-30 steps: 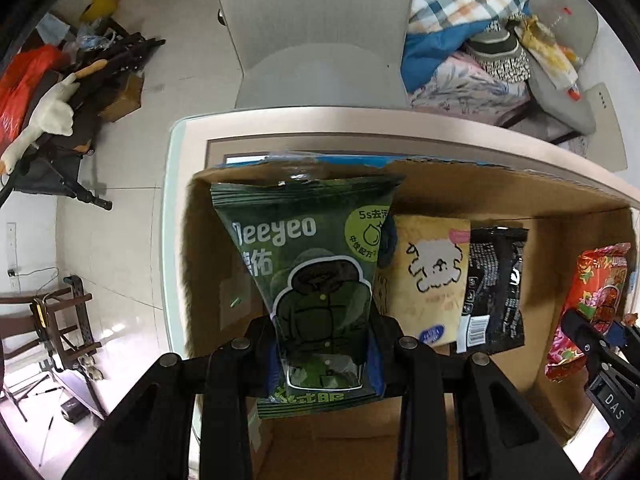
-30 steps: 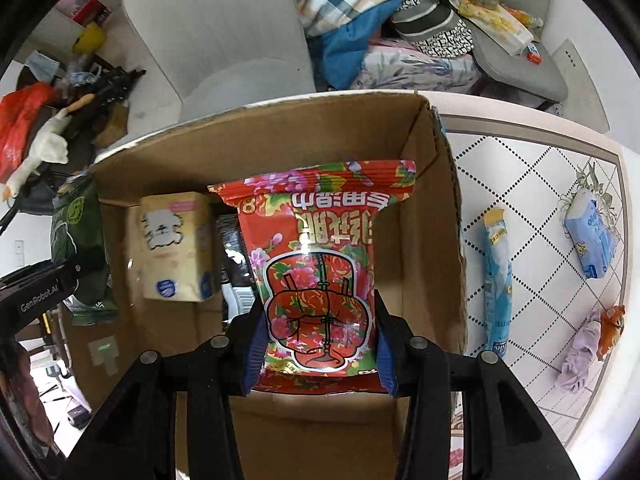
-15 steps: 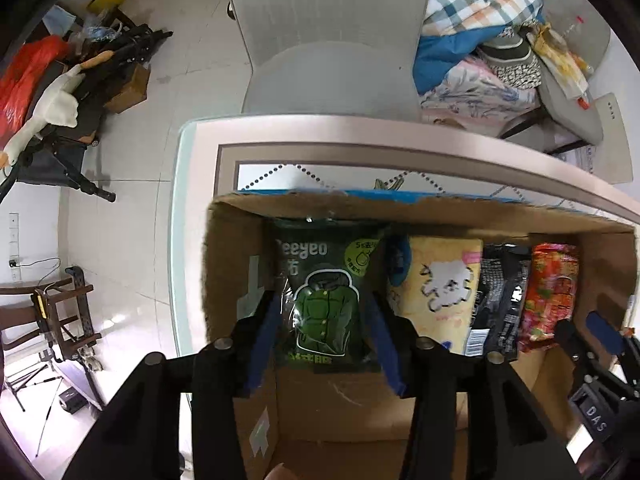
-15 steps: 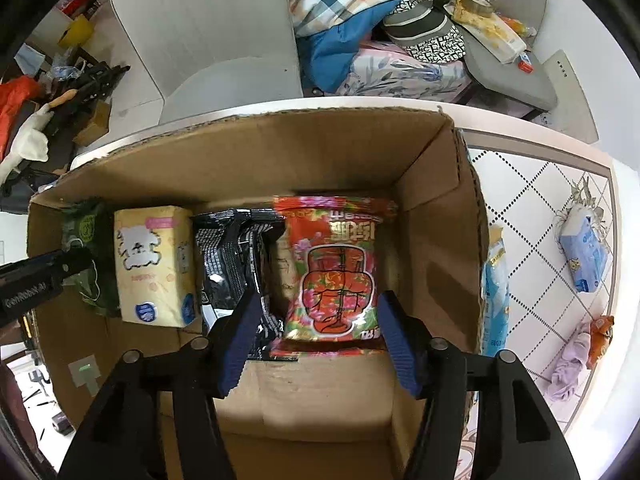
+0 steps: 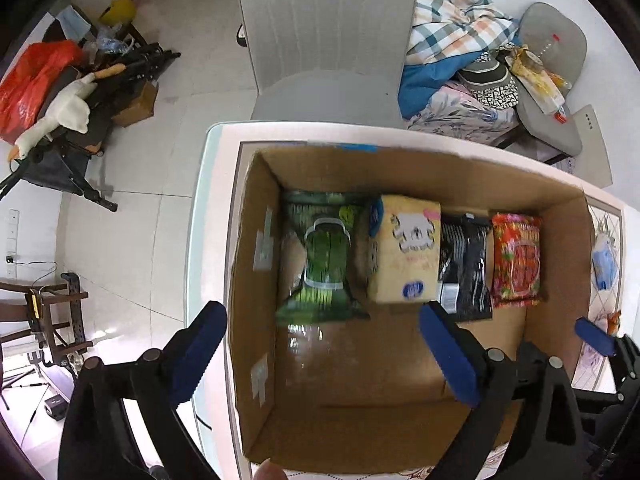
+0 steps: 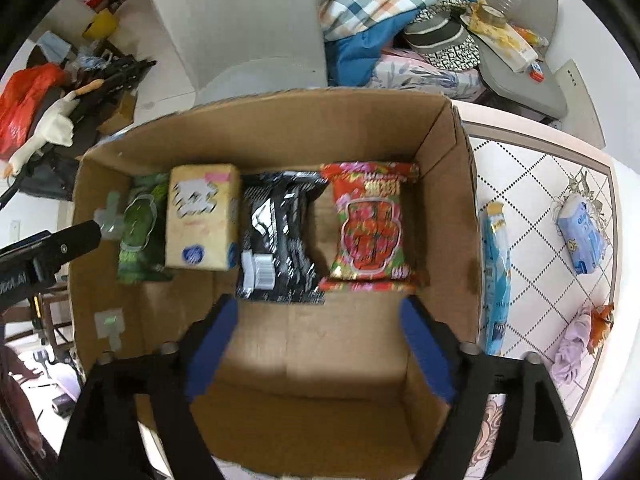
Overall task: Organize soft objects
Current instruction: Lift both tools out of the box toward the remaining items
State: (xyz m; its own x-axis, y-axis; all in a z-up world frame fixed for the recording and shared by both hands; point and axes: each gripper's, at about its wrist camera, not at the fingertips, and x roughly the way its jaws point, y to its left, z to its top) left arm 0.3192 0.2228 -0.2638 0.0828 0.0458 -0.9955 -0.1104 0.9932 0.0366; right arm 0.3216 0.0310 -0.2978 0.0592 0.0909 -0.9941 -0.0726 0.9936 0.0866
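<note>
Both our grippers are spread wide and holding nothing: the left gripper (image 5: 324, 350) and right gripper (image 6: 316, 344) hover above the cardboard box (image 6: 280, 132). Along the box's 12 o'clock wall we've got a row, green packet (image 5: 324, 264), yellow tissue pack (image 5: 404, 256), black packet (image 6: 280, 236) and red packet (image 6: 372, 224), all clear of the blue pads.

Matt brown corrugated cardboard box (image 6: 444, 200), rough at its cut edges. Inside, glossy plastic film on the green pouch (image 5: 326, 264), black pouch (image 6: 276, 240) and red floral pouch (image 6: 372, 228); the yellow tissue pack (image 6: 202, 220) looks softer, duller. Smooth, shiny patterned bench (image 6: 536, 184).
</note>
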